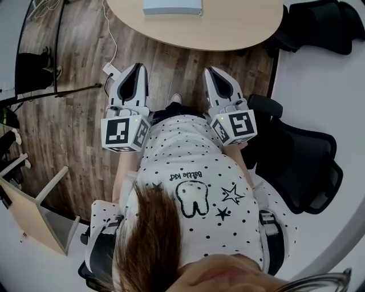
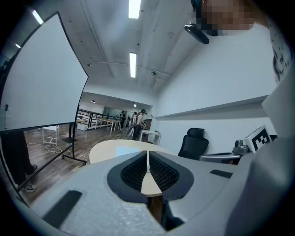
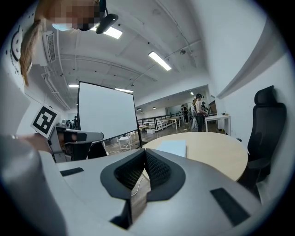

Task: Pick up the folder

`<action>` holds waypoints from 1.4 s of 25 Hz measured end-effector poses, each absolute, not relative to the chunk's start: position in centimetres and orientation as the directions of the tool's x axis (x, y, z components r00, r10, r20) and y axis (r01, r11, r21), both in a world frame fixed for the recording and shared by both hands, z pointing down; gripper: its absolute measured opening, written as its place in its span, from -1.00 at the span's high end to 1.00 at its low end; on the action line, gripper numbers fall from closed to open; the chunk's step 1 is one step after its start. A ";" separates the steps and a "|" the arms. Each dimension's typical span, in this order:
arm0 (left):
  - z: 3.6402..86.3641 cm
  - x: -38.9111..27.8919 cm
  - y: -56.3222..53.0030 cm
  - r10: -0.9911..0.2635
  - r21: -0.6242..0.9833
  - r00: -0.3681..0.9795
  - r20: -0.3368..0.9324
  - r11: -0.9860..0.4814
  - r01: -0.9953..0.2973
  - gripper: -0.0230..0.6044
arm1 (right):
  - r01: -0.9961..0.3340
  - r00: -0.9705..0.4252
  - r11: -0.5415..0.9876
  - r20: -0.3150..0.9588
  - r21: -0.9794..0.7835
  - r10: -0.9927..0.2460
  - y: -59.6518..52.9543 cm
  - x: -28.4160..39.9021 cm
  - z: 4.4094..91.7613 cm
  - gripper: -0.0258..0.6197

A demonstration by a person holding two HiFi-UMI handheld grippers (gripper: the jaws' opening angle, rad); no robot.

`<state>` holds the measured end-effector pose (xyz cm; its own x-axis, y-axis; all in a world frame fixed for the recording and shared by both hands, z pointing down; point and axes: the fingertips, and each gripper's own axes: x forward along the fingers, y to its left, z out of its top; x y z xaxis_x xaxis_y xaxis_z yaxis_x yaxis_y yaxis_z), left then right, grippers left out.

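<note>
Open office, wood-plank floor point(image 1: 74, 63), round pale-wood table point(image 1: 228, 28) ahead. Light-blue folder point(image 1: 171, 7) lies flat on table, untouched. Left gripper point(image 1: 138, 68) and right gripper point(image 1: 212, 72) held at waist, pointing toward table, well short of it. Both pairs of jaws pressed together, nothing between. Task barely begun: approach, opening, grasp, lift all remain. Folder's far part cut off at head view's top edge; thickness and open side unclear.

Left claw point(image 1: 138, 67) and right claw point(image 1: 211, 71) are closed, empty.
</note>
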<state>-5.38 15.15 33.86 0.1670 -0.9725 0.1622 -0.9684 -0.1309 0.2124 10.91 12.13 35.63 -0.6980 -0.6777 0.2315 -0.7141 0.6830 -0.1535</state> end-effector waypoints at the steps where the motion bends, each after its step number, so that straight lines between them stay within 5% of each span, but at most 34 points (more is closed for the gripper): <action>1: 33.9 -5.3 15.0 -0.973 0.214 0.162 0.163 -0.126 -0.969 0.84 | -0.712 -0.700 0.685 0.232 -0.154 -0.675 12.0 11.0 35.7 0.90; 35: 34.8 -5.8 6.3 -0.931 0.234 0.315 0.187 -0.269 -0.934 0.84 | -0.833 -0.553 0.521 0.308 -0.186 -0.774 5.5 12.2 37.3 0.90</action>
<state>-5.79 6.30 34.82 0.3149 -0.9305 0.1870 -0.9343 -0.2693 0.2335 12.19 5.51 37.26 -0.5533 -0.7740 0.3080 -0.8328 0.5212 -0.1864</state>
